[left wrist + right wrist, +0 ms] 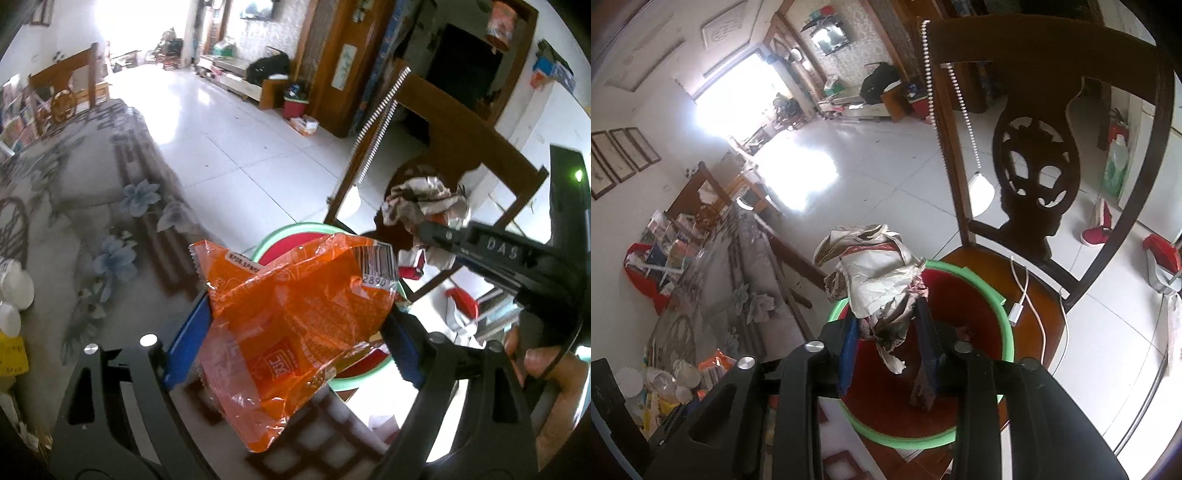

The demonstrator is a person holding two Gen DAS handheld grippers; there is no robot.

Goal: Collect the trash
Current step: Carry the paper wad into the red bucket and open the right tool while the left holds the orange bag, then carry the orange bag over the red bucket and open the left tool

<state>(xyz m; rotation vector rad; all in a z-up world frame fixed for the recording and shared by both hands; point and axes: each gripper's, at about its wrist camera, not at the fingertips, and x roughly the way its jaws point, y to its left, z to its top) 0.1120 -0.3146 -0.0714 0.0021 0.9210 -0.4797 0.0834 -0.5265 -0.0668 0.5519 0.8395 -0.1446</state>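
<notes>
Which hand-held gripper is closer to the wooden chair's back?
Right. The right hand-held gripper holds crumpled paper over the green basin, before the chair back. The left hand-held gripper, holding the orange wrapper, sits farther back.

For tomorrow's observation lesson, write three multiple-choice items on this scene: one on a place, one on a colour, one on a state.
1. Where does the basin sit?
A. on the wooden chair
B. on the floor
C. on the patterned table

2. What colour is the basin's rim?
A. blue
B. green
C. yellow

3. What does the left tool hold?
A. nothing
B. a bottle
C. an orange wrapper

Answers: 1 A, the chair seat shows around it. 2 B, green rim, red inside. 3 C, both fingers press the wrapper.
</notes>
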